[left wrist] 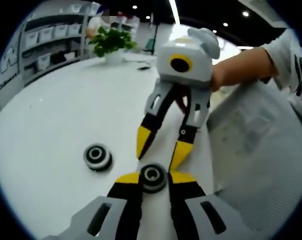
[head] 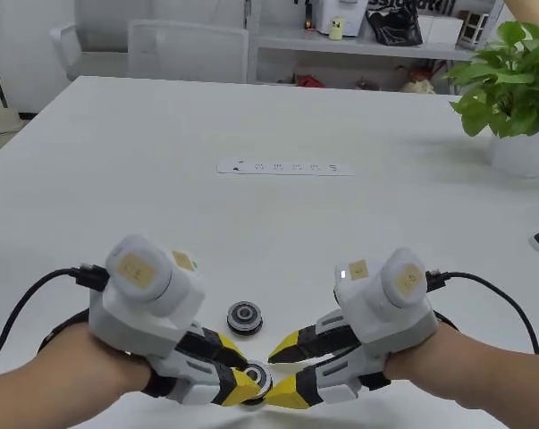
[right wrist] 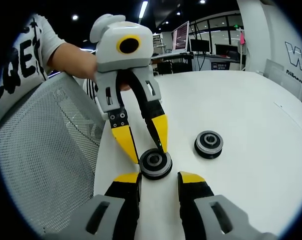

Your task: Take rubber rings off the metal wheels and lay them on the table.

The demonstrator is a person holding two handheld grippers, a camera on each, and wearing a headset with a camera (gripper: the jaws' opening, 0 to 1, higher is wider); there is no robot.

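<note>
Between pinching left tongs [left wrist: 153, 180], a metal wheel [right wrist: 156, 163]; right tongs [right wrist: 159, 178] wide, just beside.

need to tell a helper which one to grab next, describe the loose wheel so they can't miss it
On the big white table, look near the front edge where the left tool and right tool meet. The loose wheel lies flat just beyond them, a small dark-and-silver disc. Unlike its twin between the yellow tips, nothing touches it.
</note>
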